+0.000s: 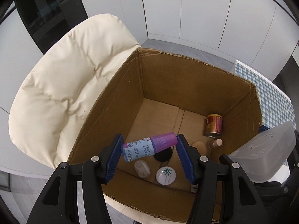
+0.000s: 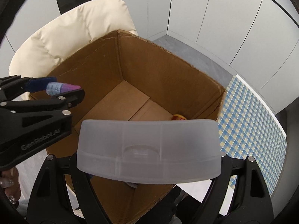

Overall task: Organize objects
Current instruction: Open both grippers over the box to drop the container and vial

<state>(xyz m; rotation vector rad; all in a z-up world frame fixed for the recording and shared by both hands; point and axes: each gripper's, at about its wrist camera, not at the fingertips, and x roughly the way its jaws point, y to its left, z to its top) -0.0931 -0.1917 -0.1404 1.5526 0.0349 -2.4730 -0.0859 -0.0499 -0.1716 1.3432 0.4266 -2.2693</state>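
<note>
Your left gripper is clamped on a small blue bottle with a purple cap, over the cardboard box. Your right gripper clasps a frosted plastic container above the box's near edge. A red can lies inside the box.
</note>
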